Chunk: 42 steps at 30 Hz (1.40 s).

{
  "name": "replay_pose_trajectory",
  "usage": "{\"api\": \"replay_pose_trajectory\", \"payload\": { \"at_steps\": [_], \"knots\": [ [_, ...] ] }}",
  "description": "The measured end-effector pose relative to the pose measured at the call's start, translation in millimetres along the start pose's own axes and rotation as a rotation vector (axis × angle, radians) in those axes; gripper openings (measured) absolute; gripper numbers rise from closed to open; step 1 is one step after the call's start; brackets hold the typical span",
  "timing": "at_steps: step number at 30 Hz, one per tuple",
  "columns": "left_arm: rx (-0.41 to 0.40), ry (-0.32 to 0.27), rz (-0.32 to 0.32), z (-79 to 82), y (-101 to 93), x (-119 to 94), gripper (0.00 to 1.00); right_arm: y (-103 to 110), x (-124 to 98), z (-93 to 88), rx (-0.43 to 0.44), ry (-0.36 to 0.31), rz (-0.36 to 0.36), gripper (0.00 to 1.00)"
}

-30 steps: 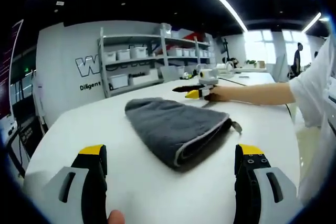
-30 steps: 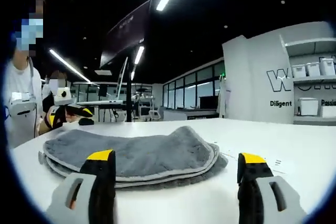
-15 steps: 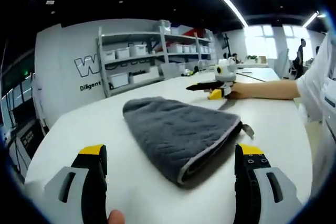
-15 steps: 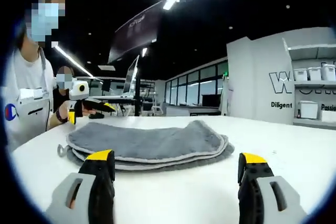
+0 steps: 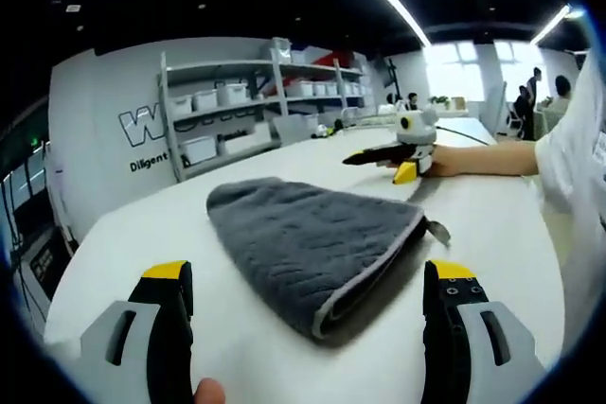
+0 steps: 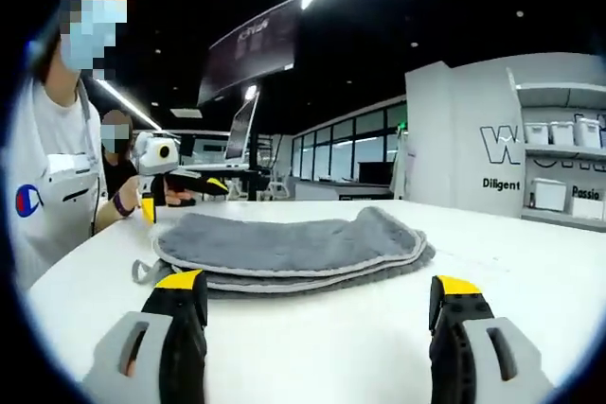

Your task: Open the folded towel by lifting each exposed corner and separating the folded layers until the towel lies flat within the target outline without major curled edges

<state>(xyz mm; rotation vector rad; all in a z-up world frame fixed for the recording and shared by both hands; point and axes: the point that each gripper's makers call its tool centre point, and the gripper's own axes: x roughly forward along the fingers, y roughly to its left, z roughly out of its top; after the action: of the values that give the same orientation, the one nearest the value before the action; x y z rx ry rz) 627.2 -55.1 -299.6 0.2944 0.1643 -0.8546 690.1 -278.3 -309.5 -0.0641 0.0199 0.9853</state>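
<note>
A grey towel (image 5: 312,238) with a pale edge trim lies folded in layers on the white table (image 5: 142,224). Its small hanging loop (image 5: 437,230) sticks out at one corner. My left gripper (image 5: 309,273) hovers open just short of the towel's near fold, yellow-tipped fingers (image 5: 168,273) wide apart. Across the towel, the right gripper (image 5: 398,160) is held low over the table by a hand. In the right gripper view the towel (image 6: 294,245) lies ahead, and my right gripper (image 6: 317,283) is open before it, holding nothing. The left gripper (image 6: 175,184) is beyond the towel's far left end.
Grey shelves (image 5: 237,101) with white bins stand against the wall behind the table. A person in a white shirt (image 6: 47,186) stands at the table's left side in the right gripper view. Bare table top (image 6: 511,253) stretches right of the towel.
Both views have drifted a little with the hands. The towel lies as before, and both grippers stay open. Each gripper seen across the towel has lifted slightly.
</note>
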Motion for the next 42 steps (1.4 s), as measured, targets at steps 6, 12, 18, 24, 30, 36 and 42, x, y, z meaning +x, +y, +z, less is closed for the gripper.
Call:
{"api": "replay_pose_trajectory", "payload": {
  "at_steps": [6,12,18,24,30,36,42],
  "knots": [
    [0.029,-0.011,0.038,7.3,0.1,-3,1.0,9,-5,3.1,0.02,-0.022,0.005,0.99],
    [0.048,-0.012,0.073,14.8,-10.2,-2,1.0,20,-10,2.9,0.031,-0.023,0.017,0.99],
    [0.049,-0.018,0.111,22.7,-29.9,3,1.0,32,-14,1.4,0.035,-0.017,0.05,0.99],
    [0.08,-0.008,0.171,32.0,-48.5,15,1.0,45,-21,-1.5,0.032,0.001,0.104,0.99],
    [0.069,-0.009,0.215,40.7,-64.9,31,1.0,57,-28,0.2,0.048,-0.013,0.169,0.99],
    [0.089,0.008,0.26,47.3,-75.6,47,1.0,69,-35,-2.1,0.032,-0.001,0.224,0.99],
    [0.163,0.053,0.329,53.8,-82.8,66,0.93,73,-38,1.8,0.035,-0.028,0.245,0.99]
  ]
}}
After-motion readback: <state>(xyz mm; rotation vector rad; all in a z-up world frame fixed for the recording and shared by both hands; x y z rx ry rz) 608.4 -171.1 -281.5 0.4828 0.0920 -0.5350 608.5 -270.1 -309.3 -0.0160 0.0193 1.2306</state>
